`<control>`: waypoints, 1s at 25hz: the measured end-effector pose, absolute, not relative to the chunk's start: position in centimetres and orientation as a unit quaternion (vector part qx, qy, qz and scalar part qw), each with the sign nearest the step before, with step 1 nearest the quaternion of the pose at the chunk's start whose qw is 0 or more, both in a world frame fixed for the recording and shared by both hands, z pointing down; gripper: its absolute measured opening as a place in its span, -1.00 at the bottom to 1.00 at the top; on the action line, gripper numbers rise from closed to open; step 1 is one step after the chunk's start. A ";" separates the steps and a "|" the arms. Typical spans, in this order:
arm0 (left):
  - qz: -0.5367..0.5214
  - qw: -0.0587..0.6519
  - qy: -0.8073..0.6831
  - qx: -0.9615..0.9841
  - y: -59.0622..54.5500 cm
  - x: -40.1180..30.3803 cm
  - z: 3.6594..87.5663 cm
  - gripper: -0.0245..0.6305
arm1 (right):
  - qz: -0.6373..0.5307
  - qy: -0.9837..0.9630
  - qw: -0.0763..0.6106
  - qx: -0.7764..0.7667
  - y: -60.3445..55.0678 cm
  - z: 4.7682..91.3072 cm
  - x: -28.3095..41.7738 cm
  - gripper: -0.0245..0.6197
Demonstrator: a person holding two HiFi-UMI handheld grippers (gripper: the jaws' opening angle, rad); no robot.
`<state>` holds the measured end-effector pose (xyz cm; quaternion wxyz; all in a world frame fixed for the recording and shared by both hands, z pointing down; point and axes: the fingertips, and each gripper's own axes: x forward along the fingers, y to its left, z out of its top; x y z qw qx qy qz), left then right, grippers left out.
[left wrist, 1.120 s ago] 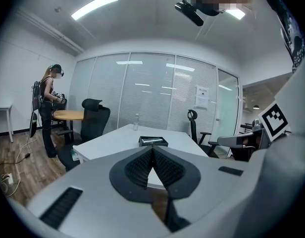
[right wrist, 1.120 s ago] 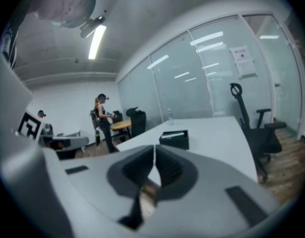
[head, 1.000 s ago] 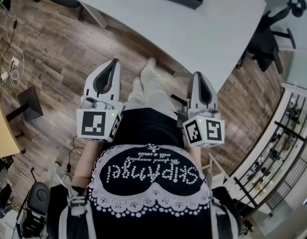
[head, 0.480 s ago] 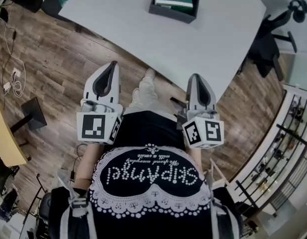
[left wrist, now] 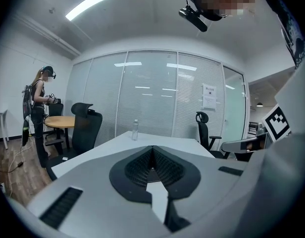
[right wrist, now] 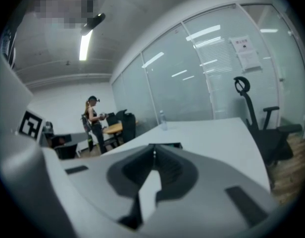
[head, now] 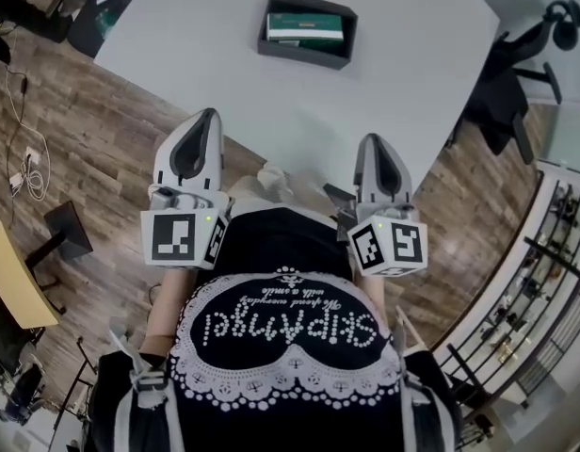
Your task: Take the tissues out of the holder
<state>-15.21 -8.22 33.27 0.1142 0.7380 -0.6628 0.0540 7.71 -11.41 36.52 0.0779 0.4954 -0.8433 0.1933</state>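
A dark grey holder (head: pixel 304 56) stands on the white table (head: pixel 196 55), far side from me, with a green pack of tissues (head: pixel 305 26) lying in it. My left gripper (head: pixel 207 117) is held close to my body at the table's near edge, shut and with nothing in it. My right gripper (head: pixel 376 142) is level with it, also shut and not holding anything. Both are well short of the holder. In the left gripper view the left gripper's (left wrist: pixel 152 150) jaws meet in a line. In the right gripper view the holder (right wrist: pixel 168 145) peeks just over the closed right gripper (right wrist: pixel 153 151).
A clear bottle (left wrist: pixel 135 130) stands far down the table. A black office chair (head: pixel 502 73) is at the table's right side, another (left wrist: pixel 86 125) at its left. A person (left wrist: pixel 37 108) stands by a round wooden table. Shelving (head: pixel 525 290) lines the right.
The table and the holder have slid down in the head view, nearer to me. Both grippers kept their place before my body and stayed shut.
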 end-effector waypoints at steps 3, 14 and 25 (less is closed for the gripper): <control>0.055 0.114 -0.657 0.743 -9.2 -14.4 33.2 -0.86 | 0.196 -0.840 0.078 0.500 -11.8 36.5 8.5 -0.82; 0.060 0.102 -0.637 0.762 -11.1 -12.4 32.2 -0.86 | 0.202 -0.825 0.063 0.523 -12.3 36.3 10.5 -0.82; 0.056 0.089 -0.600 0.793 -14.5 -12.5 30.4 -0.86 | 0.208 -0.805 0.054 0.554 -13.1 35.4 9.8 -0.82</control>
